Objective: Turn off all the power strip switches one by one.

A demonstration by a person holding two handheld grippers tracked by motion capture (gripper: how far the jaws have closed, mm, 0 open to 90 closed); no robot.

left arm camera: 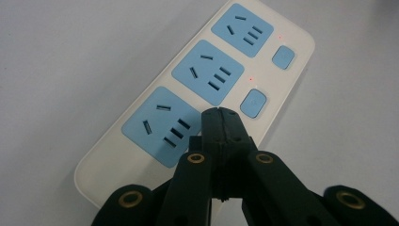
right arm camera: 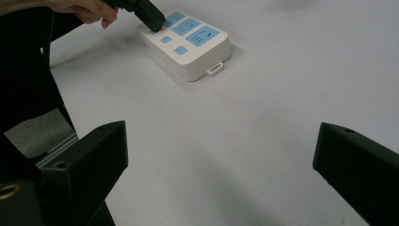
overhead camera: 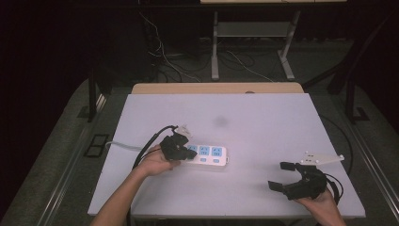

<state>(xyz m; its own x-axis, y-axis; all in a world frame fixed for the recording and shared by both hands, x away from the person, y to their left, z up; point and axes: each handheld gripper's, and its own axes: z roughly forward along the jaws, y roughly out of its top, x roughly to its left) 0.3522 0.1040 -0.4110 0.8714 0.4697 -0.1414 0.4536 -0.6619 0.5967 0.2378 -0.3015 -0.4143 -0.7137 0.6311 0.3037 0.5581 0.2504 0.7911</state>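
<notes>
A white power strip (overhead camera: pixel 209 155) with three blue sockets lies on the table left of the middle. In the left gripper view the strip (left arm camera: pixel 197 89) runs diagonally, with two blue switch buttons (left arm camera: pixel 253 102) beside the sockets. My left gripper (overhead camera: pixel 188 151) is shut, its tips (left arm camera: pixel 221 115) pressed together over the strip's near end, beside the nearest socket. My right gripper (overhead camera: pixel 278 175) is open near the front right of the table, nothing between its jaws. From the right gripper view the strip (right arm camera: pixel 190 44) lies far ahead, the left gripper (right arm camera: pixel 151 20) on it.
The white tabletop (overhead camera: pixel 263 122) has wide bare room between the strip and my right gripper. A pale cable (overhead camera: pixel 123 146) leaves the strip's left end toward the table's left edge. Beyond the table stand desk legs (overhead camera: pixel 215 47) and loose floor cables.
</notes>
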